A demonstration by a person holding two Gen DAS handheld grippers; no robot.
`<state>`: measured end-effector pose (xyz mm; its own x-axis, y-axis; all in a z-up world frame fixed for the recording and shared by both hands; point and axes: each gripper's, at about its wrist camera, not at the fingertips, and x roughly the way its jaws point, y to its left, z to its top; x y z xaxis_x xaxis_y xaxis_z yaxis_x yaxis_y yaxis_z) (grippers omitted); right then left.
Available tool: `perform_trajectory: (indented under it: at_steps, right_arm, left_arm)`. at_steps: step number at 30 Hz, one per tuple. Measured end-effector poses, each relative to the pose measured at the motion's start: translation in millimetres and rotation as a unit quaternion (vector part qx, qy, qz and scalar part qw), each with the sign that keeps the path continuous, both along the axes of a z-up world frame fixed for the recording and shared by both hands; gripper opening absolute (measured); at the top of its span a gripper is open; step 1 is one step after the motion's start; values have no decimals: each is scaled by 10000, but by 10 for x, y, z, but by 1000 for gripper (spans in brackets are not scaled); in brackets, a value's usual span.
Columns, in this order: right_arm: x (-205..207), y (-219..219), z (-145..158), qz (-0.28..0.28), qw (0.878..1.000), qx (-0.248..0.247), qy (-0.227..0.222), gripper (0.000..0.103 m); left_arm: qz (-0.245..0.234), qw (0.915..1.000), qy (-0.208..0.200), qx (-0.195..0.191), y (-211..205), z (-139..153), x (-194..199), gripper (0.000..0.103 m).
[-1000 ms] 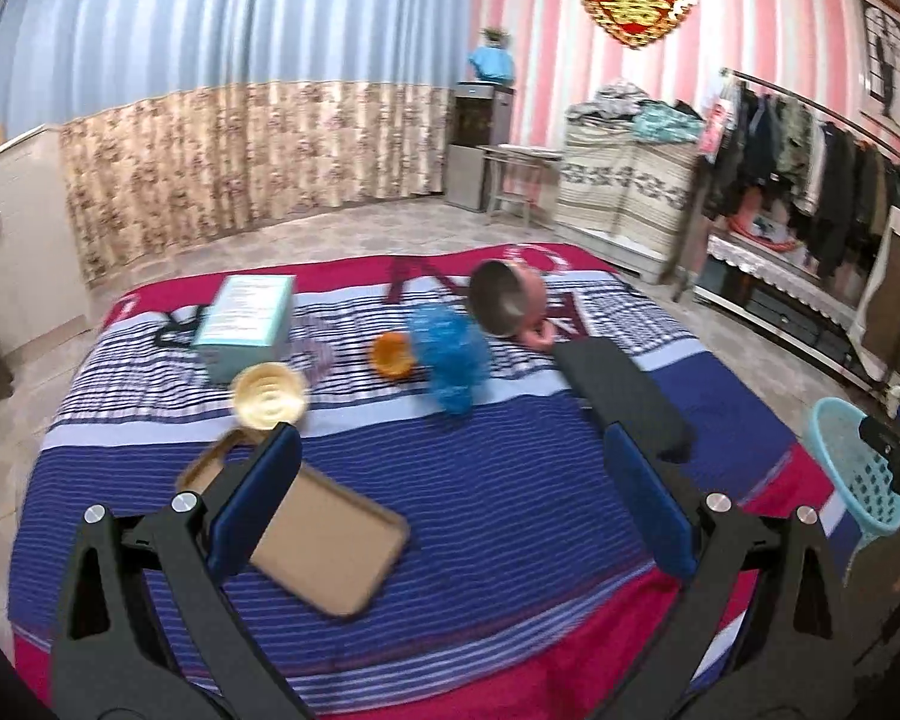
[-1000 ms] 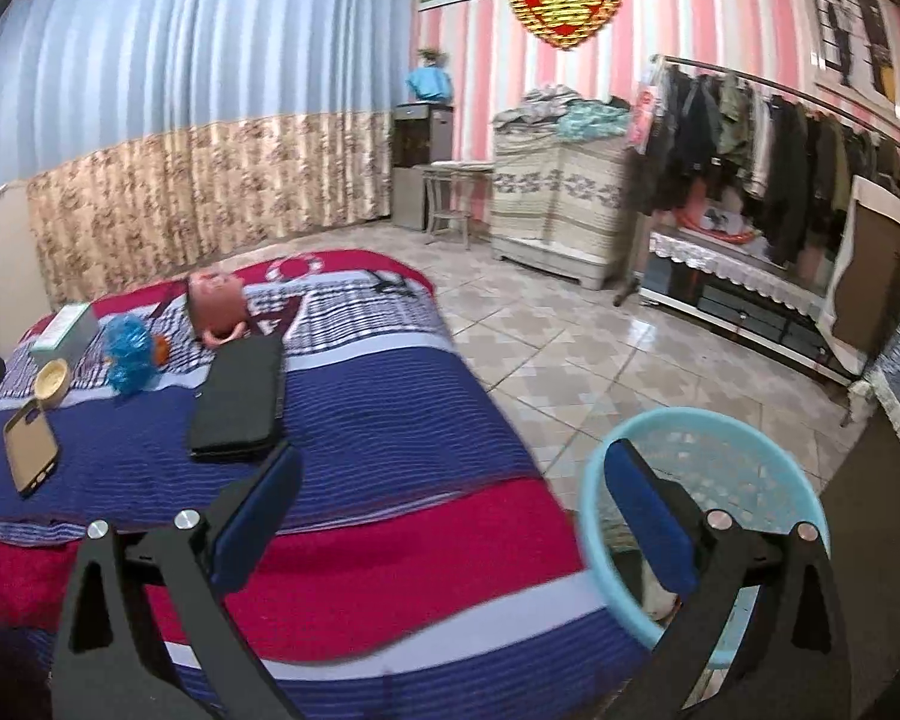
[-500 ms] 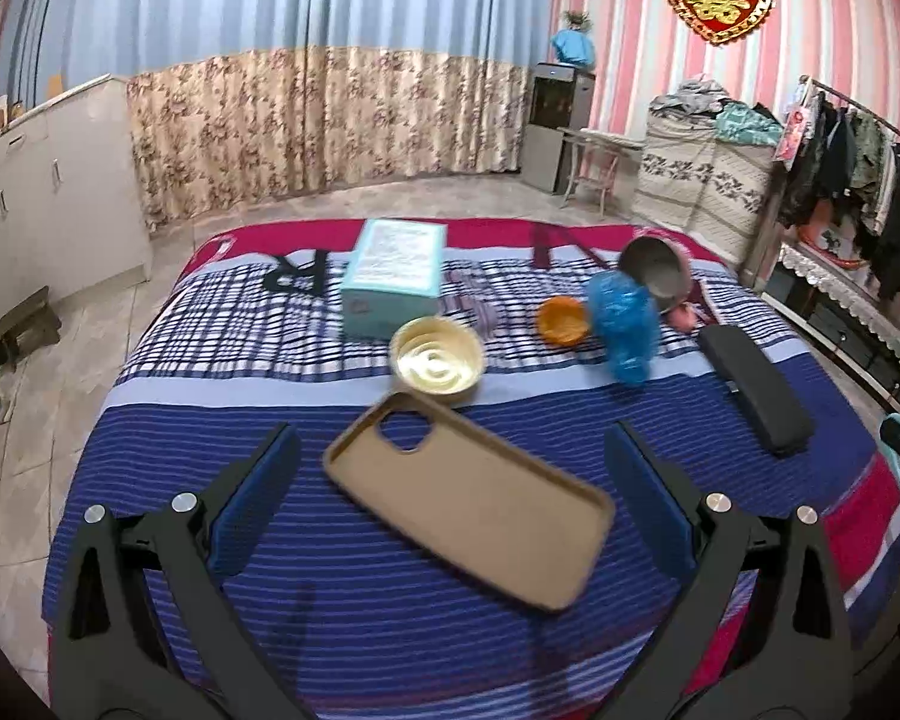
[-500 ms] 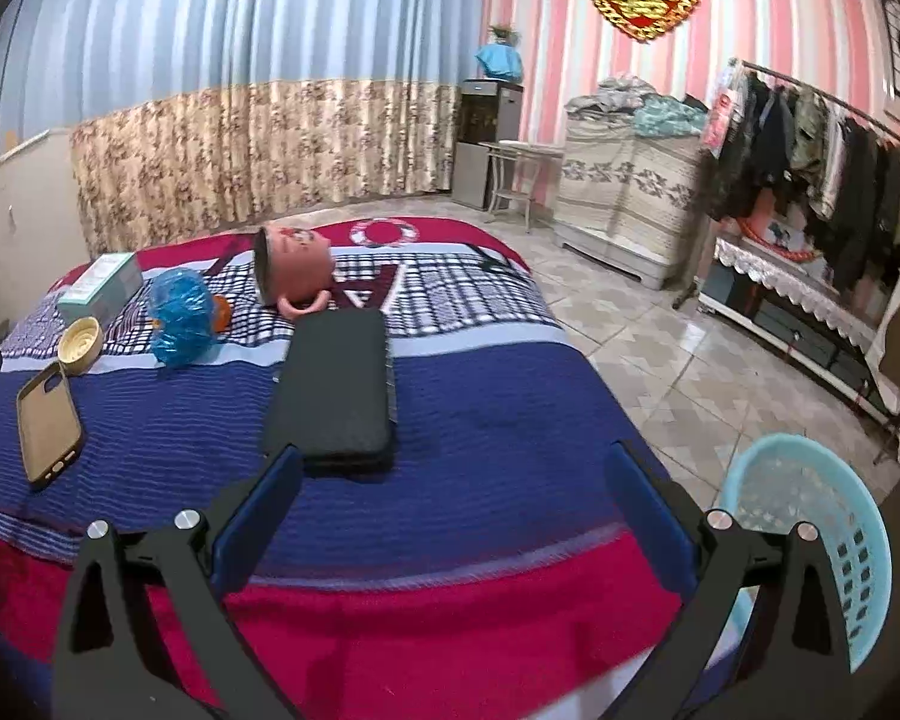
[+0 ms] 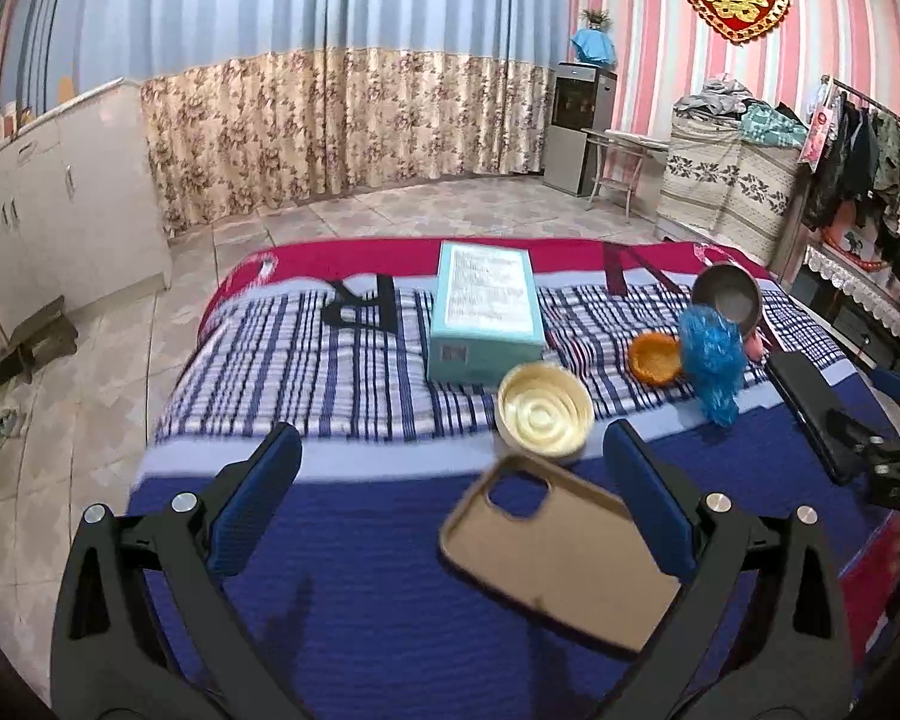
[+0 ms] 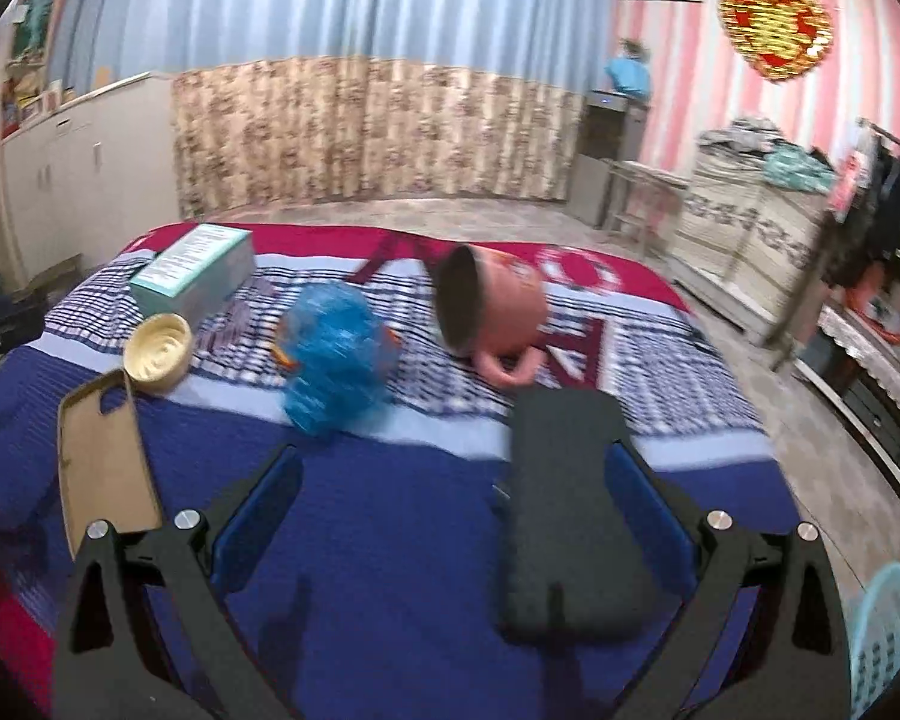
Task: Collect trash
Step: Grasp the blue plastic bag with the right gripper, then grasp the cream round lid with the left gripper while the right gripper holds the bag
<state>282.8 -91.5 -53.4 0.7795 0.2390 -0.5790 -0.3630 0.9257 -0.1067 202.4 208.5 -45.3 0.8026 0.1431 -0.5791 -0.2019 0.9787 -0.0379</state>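
Items lie scattered on a striped bedspread [image 5: 342,372]. A crumpled blue plastic bag [image 5: 711,360] [image 6: 336,354] sits mid-bed, with a small orange cup [image 5: 654,357] just left of it. A cream round lid [image 5: 545,409] [image 6: 157,351] rests beside a tan phone case [image 5: 561,546] [image 6: 105,468]. My left gripper [image 5: 450,501] hovers open over the near blue band, the phone case partly between its fingers' line. My right gripper [image 6: 453,516] hangs open above the bed, a black case [image 6: 567,516] by its right finger. A light blue basket [image 6: 888,639] stands on the floor at right.
A teal box [image 5: 486,312] [image 6: 195,276] and a tipped pink mug [image 5: 729,303] [image 6: 489,315] lie farther back. White cabinets [image 5: 60,198] line the left wall. A clothes rack [image 5: 870,180] and covered furniture stand at right, with tiled floor beyond the bed.
Both views have swung left across the bed. The basket has slid to the right wrist view's edge, and the bag, mug and black case now sit closer ahead of the right gripper.
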Motion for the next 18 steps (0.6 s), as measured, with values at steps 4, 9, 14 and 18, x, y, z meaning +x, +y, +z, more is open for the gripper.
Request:
perform_trajectory:
  at_steps: [4,9,14,18]
  right_arm:
    - [251,320,-89,232,9996,-94,138,98]
    - [560,532,-169,253,9992,-155,284,98]
    - [688,626,-223,597,9968,-124,512,51]
    - [534,427,-121,641,9970,217,365,24]
  left_arm:
    - [-67,10000,-11,34,52,55,149,97]
    - [-70,9998,133,-110,54,-48,336,97]
    - [-214,9989,358,-193,-84,-175,496,97]
    - [-351,9980,477,-198,-238,-243,585,97]
